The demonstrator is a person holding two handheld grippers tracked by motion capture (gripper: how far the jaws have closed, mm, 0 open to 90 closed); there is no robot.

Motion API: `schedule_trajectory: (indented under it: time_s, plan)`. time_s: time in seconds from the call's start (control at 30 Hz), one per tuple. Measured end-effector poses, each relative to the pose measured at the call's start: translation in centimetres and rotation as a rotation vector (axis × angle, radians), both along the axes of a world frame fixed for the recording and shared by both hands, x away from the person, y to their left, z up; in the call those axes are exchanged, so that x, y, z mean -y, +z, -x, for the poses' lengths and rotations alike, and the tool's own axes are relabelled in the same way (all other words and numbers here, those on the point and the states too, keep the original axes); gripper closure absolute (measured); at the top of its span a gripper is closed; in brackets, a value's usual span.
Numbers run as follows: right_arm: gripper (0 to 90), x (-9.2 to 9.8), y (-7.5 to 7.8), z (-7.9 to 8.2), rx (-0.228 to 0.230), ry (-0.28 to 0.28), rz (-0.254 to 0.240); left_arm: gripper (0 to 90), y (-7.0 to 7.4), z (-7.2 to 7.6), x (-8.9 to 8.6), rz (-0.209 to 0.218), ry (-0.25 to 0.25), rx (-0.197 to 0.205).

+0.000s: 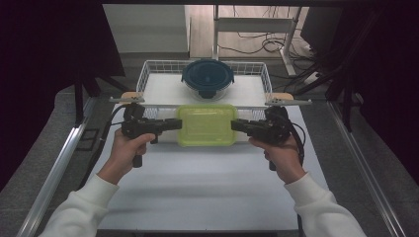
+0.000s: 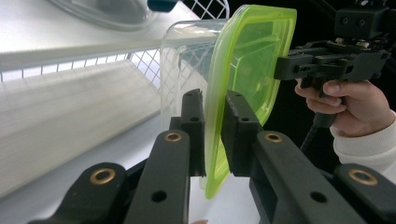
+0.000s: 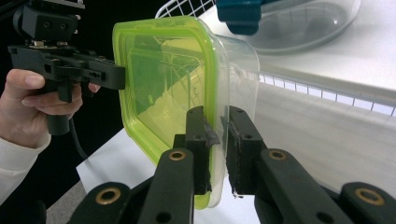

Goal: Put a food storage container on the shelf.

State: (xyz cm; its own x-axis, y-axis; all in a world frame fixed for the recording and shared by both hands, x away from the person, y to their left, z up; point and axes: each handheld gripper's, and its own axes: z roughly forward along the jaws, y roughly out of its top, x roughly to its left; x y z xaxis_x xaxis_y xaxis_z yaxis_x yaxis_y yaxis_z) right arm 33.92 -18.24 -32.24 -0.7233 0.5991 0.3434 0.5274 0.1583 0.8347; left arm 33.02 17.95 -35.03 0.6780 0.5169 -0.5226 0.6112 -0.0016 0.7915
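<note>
Two containers are on view: one clear rectangular container with a lime-green lid (image 1: 207, 124), and one round glass bowl with a dark teal lid (image 1: 207, 77) sitting in the single white wire basket (image 1: 143, 74) at the far side of the white table (image 1: 207, 187); two grippers, one per hand, meet the green-lidded container from opposite ends; the left gripper (image 1: 170, 123) is clamped on its left edge, the right gripper (image 1: 239, 125) on its right edge, holding it in front of the basket; the left gripper view shows what the high view cannot: the jaws pinch the lid's rim (image 2: 215, 140), and the clear body (image 2: 187, 60) is seen side-on; the right gripper view shows its jaws closed likewise across rim and clear wall (image 3: 219, 135), with the person's left hand (image 3: 25, 105) beyond
</note>
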Motion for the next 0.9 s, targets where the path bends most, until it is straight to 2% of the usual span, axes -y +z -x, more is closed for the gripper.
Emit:
schedule_trajectory:
  time_s: [0.17, 0.63, 0.9]
  plan:
    - [79.5, 0.0, 0.8, -0.5, 0.008, 0.005, -0.015, 80.7, 0.8, -0.4, -0.2, 0.003, -0.002, 0.01]
    - [79.6, -0.5, 3.1, -2.2, 0.045, -0.001, -0.018, 80.8, 3.2, -2.5, -0.6, 0.001, 0.001, 0.024]
    - [79.6, -0.5, 4.8, -4.2, 0.045, 0.008, -0.023, 80.8, 5.0, -4.4, -0.7, 0.008, 0.005, 0.027]
